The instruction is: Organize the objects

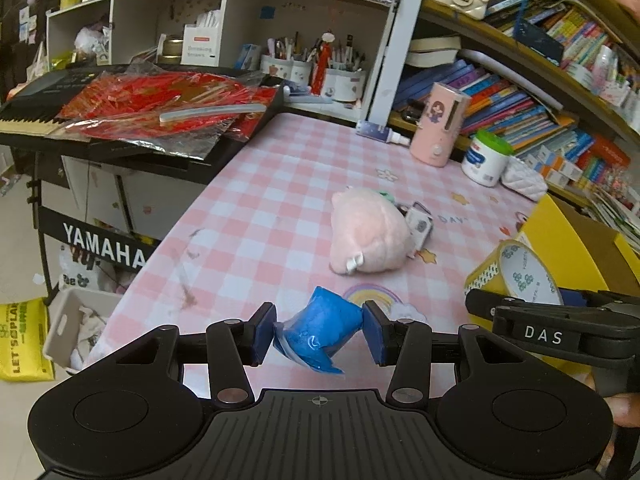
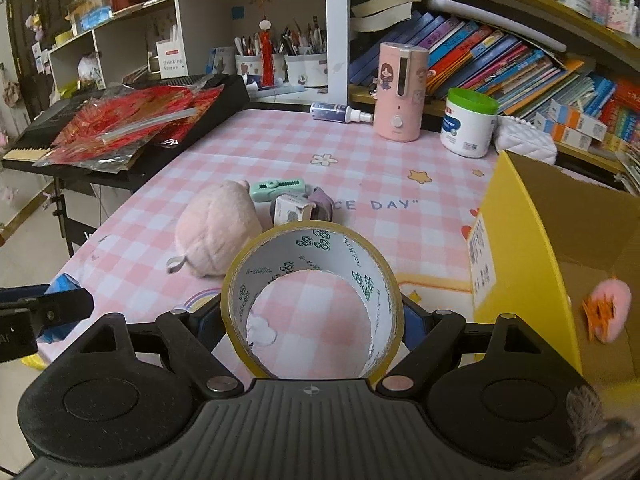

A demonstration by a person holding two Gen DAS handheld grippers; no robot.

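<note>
My left gripper [image 1: 319, 334] is shut on a crumpled blue packet [image 1: 320, 330] and holds it above the near edge of the pink checked table [image 1: 260, 208]. My right gripper [image 2: 312, 320] is shut on a yellow tape roll [image 2: 314, 300], which also shows in the left wrist view [image 1: 516, 272]. It is held just left of an open yellow cardboard box [image 2: 520, 248]. A pink fuzzy item [image 2: 608, 310] lies inside the box. A pink plush toy [image 1: 368, 236] lies mid-table, with a mint correction tape [image 2: 276, 189], a small white box [image 2: 290, 208] and a purple item [image 2: 322, 200] behind it.
A pink humidifier [image 2: 400, 92], a green-lidded white jar [image 2: 470, 122], a white quilted pouch [image 2: 524, 140] and a spray bottle [image 2: 340, 114] stand at the table's back. A Yamaha keyboard [image 1: 120, 120] with red wrappers is to the left. Bookshelves [image 2: 500, 60] line the back and right.
</note>
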